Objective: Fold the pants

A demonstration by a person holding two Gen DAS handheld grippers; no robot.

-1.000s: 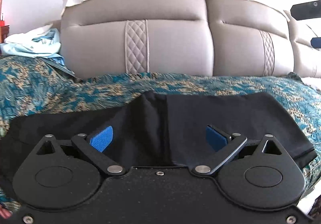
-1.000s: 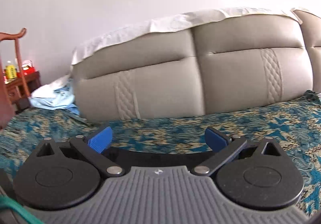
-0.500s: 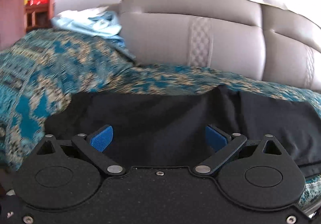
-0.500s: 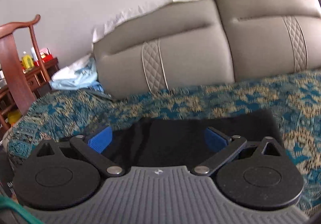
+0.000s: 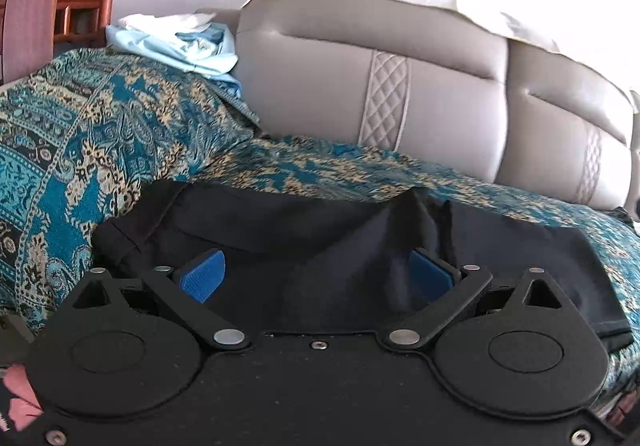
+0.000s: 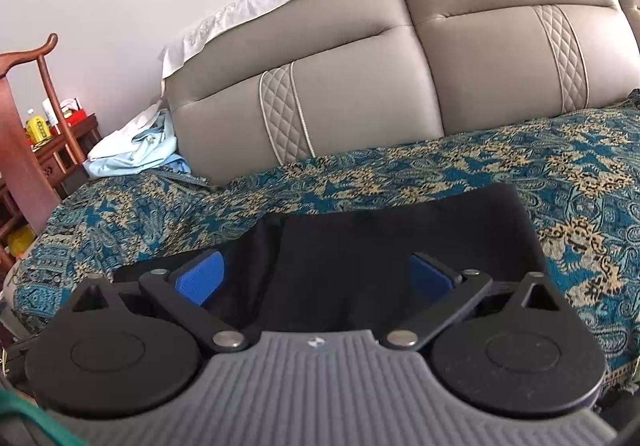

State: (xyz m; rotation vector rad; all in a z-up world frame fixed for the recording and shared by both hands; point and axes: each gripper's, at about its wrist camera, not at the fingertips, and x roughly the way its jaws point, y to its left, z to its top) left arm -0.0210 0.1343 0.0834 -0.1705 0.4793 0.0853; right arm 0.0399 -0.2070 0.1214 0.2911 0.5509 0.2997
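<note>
Lying before both spread tongs (image 5: 316, 278) (image 6: 316, 278) — black pants (image 5: 280, 230)

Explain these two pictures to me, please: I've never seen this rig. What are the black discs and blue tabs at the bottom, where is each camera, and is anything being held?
There is no robot arm here: a person carries a hand-held gripper in each hand, each with a fisheye camera looking forward along its two fingers. The black discs and bars are the gripper's mechanism; the blue tabs are the finger pads. One picture shows the left gripper, the other the right gripper. Both stand open over black pants lying on a teal patterned cover before a grey padded headboard. Nothing is gripped. Light blue clothes lie aside.
</note>
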